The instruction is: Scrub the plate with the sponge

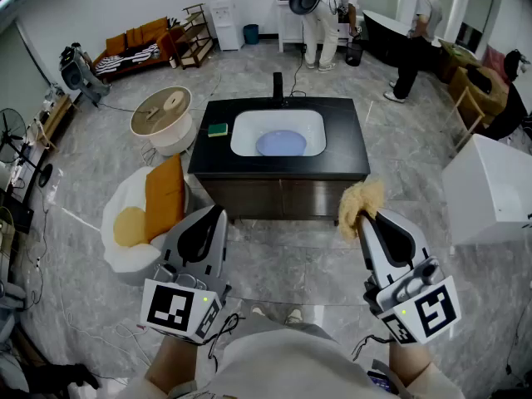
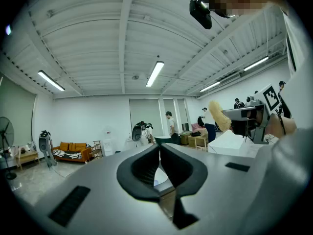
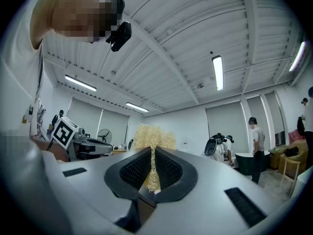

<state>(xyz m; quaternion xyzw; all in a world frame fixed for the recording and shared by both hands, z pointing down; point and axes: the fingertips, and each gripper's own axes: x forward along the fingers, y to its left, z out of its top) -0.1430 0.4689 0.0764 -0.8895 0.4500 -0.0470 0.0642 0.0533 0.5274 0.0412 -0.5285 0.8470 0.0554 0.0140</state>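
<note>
In front of your chest, the two tongs sit side by side and well apart, both aimed level at the cabinet ahead. Your left gripper (image 1: pixel 218 213) has its jaws pressed together with nothing between them. Your right gripper (image 1: pixel 364 221) is clamped on a straw-coloured fibrous scrubber (image 1: pixel 359 199). A thin strand of it runs down between the pads, and the bushy tuft stands out past the tips.

Beyond the tips, a strip of grey tiled floor (image 1: pixel 283 256) lies between you and the front edge of the black counter (image 1: pixel 349 152). The white sink basin (image 1: pixel 249 127) is set in the middle of that counter. The pale blue plate (image 1: pixel 280 143) lies flat on the basin's bottom, well apart from both tongs. A green sponge (image 1: pixel 218 129) sits on the counter just beside the basin's left rim. The black faucet (image 1: pixel 278 84) stands at the back edge, centred behind the basin.

Left of the cabinet's corner, a round pale table (image 1: pixel 162 110) and an egg-shaped cushion (image 1: pixel 137 223) take up the floor on your left gripper's side. On the right, a white box (image 1: pixel 490 194) stands apart from the cabinet's right edge, with floor between them. People (image 1: pixel 422 36) stand well behind the counter, near the far wall.
</note>
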